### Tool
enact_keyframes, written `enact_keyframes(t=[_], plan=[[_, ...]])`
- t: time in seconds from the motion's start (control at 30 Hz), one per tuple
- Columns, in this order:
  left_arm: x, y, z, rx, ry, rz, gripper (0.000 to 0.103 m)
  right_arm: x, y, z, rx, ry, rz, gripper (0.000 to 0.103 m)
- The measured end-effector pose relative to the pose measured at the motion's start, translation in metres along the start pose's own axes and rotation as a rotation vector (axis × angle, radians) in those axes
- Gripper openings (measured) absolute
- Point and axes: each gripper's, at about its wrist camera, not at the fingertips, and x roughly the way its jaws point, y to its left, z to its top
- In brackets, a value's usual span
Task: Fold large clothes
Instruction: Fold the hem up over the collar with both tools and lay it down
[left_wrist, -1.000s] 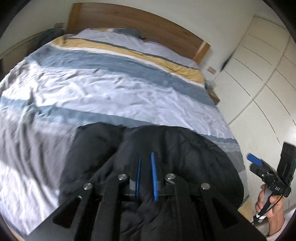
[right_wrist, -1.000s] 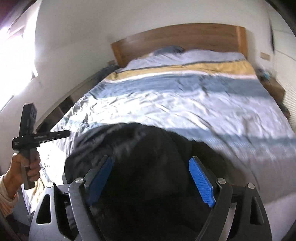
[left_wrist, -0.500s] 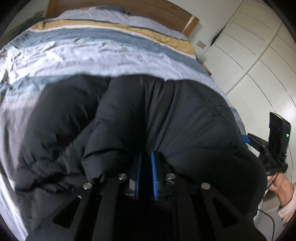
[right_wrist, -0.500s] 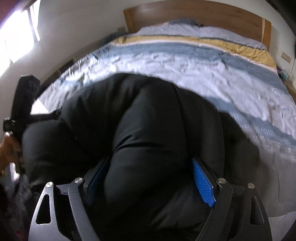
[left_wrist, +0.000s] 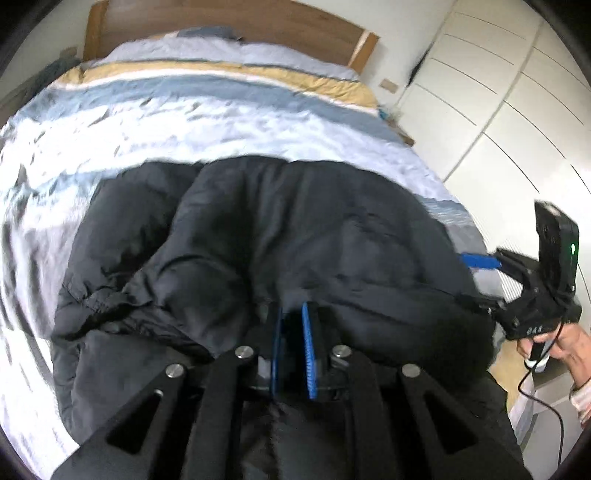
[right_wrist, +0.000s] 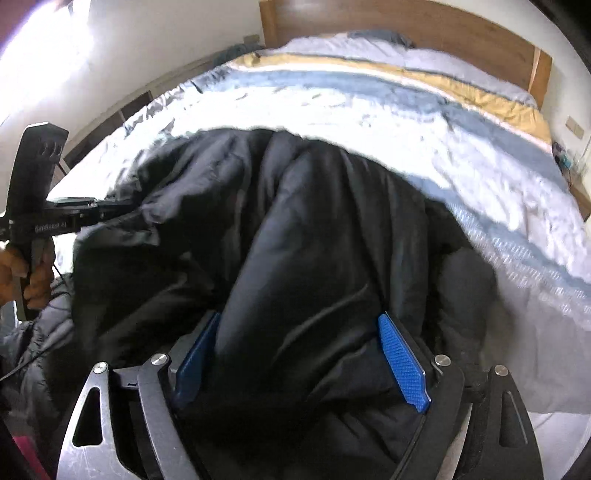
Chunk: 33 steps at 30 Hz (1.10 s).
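A big black puffer jacket lies bunched on the near end of the bed, also filling the right wrist view. My left gripper is shut on a fold of the jacket's near edge, its blue pads nearly together. My right gripper has its jaws wide apart, with a thick roll of the jacket between the blue pads. Each gripper shows in the other's view: the right one at the jacket's right side, the left one at its left side.
The bed has a striped white, blue and yellow cover and a wooden headboard. White wardrobe doors stand along the right. A low shelf runs along the bed's left side under a bright window.
The jacket was swung up from the bed's foot and thrown forward over the cover. It has now settled lower and nearer. The left gripper stayed shut; the right stayed wide around the jacket.
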Motion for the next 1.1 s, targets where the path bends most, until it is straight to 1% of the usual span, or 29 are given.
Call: enact_keyframes(t=[0.07,0.17,0.23,0.33,0.47,0.57,0.97,1.1], plan=[[-0.004,-0.010,0.000,0.025,-0.005,-0.019,0.011,-0.012,0.004,0.006,-0.006,-0.027,-0.001,0.084],[0.007,-0.023,-0.009,0.095,0.020,0.011,0.011,-0.015,0.008,0.012,-0.007,-0.042,0.004,0.084],[0.016,-0.024,-0.018,0.095,0.034,0.023,0.011,-0.001,0.010,0.008,-0.008,-0.005,0.001,0.084],[0.023,-0.024,-0.030,0.102,0.026,0.051,0.011,0.020,0.014,-0.006,-0.026,0.038,-0.018,0.084],[0.028,-0.026,-0.037,0.104,0.022,0.082,0.011,0.027,0.010,-0.013,0.014,0.034,-0.019,0.084],[0.031,-0.027,-0.039,0.110,0.023,0.098,0.011,0.031,0.011,-0.014,0.008,0.039,-0.033,0.084],[0.029,-0.031,-0.043,0.096,0.036,0.141,0.011,0.028,0.011,-0.020,0.059,0.038,-0.071,0.084],[0.029,-0.031,-0.046,0.091,0.035,0.145,0.011,0.027,0.011,-0.023,0.076,0.032,-0.078,0.084]])
